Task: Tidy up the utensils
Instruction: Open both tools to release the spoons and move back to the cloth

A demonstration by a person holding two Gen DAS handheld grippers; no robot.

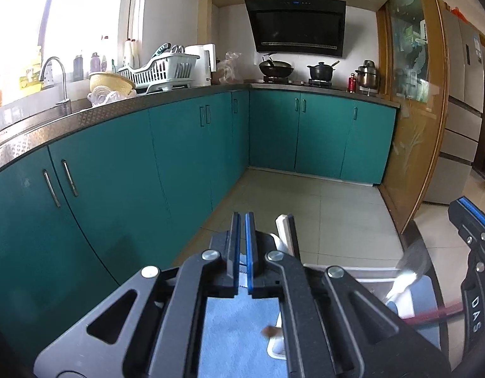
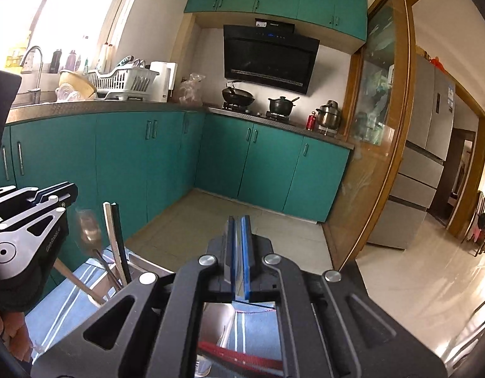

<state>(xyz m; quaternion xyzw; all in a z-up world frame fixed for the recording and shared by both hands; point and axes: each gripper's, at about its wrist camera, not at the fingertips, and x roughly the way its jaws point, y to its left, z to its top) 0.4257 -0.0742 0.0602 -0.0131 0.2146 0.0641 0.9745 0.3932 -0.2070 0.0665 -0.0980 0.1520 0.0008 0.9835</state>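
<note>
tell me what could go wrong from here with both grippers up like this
1. The right hand-held gripper looks shut on a thin, clear blade-like piece that is hard to see; it could slip or catch on something.
2. The left hand-held gripper sits close beside the utensil holder, whose tall contents stand loose, so a sideways swing might knock it over.
3. Both cameras face the kitchen, not the blue mat, so lowering is partly blind.

teal cabinets (image 1: pixel 185 145), range hood (image 1: pixel 296 25), wok (image 1: pixel 276 70), dish rack (image 1: pixel 158 71)
</note>
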